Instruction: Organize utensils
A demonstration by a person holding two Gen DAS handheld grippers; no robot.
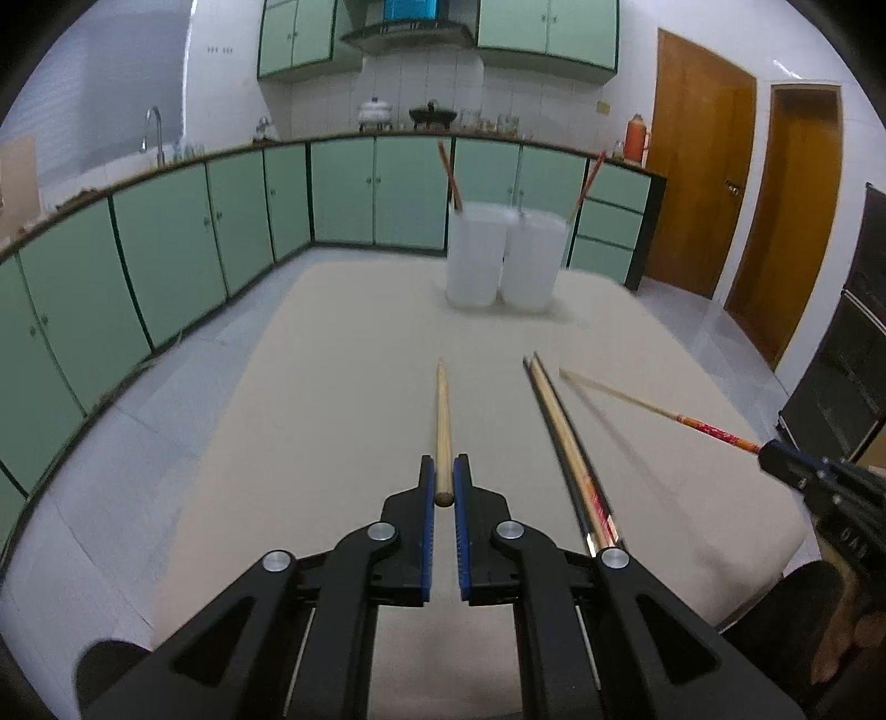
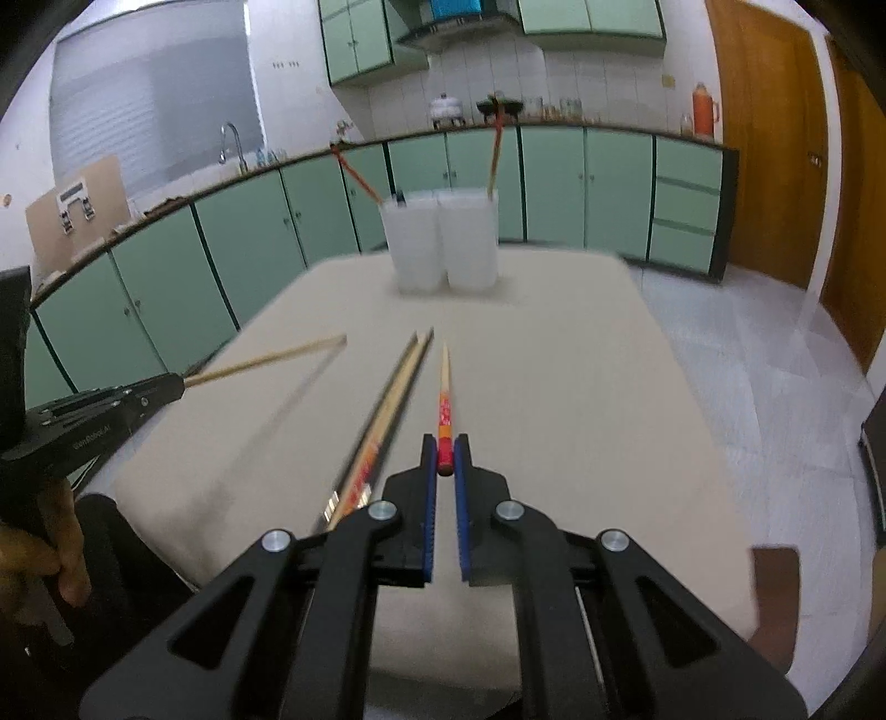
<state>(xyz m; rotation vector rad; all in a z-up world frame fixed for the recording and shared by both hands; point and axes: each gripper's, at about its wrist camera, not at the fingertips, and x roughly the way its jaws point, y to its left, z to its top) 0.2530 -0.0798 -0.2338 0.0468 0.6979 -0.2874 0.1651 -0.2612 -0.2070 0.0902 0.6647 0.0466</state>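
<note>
The left claw (image 1: 444, 481) pinched a plain wooden chopstick (image 1: 443, 421) at frame centre; the right claw (image 2: 444, 457) pinched a red-patterned chopstick (image 2: 444, 404). Two more chopsticks (image 1: 565, 443) lay on the beige counter (image 1: 310, 399), before two white containers (image 1: 501, 260) and green cabinets (image 1: 166, 243).

It was a home kitchen: green cabinets (image 1: 166, 249) ran from nine to twelve o'clock, a faucet (image 1: 154, 133) at ten, a range hood (image 1: 407, 30) at twelve.
</note>
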